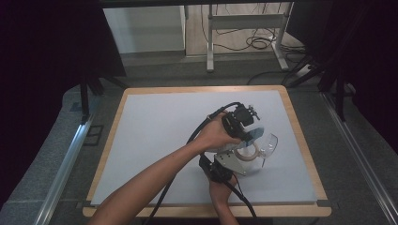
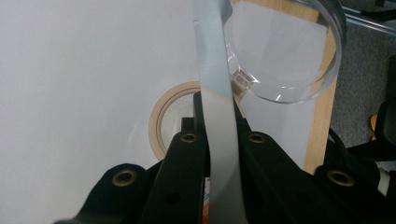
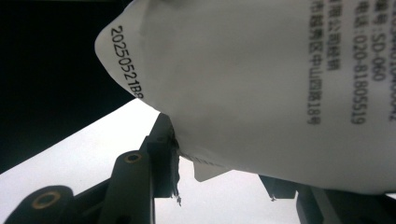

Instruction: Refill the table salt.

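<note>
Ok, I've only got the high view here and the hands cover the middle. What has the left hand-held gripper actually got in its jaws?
Observer: The left hand-held gripper is shut on a thin pale blue-grey strip, seen edge-on between the jaws.
Operator: And the right one?
Observer: The right hand-held gripper is clamped on a white packet printed with black text, with a date code along one edge.
Operator: Is that packet torn?
Observer: Its lower edge looks frayed, and a loose thread hangs beside one jaw.
</note>
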Tool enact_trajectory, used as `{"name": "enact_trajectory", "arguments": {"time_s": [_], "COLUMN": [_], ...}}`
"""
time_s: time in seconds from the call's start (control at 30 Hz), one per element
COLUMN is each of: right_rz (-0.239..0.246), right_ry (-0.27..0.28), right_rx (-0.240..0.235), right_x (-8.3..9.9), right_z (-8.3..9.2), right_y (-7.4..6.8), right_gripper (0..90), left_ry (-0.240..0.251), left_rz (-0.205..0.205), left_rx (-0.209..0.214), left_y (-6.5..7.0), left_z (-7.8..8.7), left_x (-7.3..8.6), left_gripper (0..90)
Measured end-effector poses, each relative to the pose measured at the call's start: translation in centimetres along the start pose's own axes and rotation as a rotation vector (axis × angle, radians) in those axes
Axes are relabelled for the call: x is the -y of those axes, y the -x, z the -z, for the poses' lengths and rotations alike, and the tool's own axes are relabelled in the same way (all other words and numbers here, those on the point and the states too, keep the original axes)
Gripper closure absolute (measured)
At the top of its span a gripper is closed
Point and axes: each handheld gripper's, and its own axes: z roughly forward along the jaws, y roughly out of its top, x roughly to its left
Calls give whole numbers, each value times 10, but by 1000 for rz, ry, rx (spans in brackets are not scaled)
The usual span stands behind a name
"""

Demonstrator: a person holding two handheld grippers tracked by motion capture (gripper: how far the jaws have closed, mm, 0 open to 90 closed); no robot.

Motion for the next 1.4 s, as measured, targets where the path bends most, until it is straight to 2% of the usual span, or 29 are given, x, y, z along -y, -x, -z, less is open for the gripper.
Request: {"name": "enact_trajectory", "arguments": {"time_s": [0.6,1.4], "right_rz": [3,-18], "right_ry": [1,2], "right_rx": [1,12], "right_x": [-4,1], "right_z": [0,-3], "right_y": [1,4], "right_gripper": [550,552], "left_ry": [2,-14], "left_rz": [-2,-1], "left_rx": [0,4], "left_y": [0,-3], "left_z": [3,-7], "left_x": [-3,-3], "left_gripper": [900,900]}}
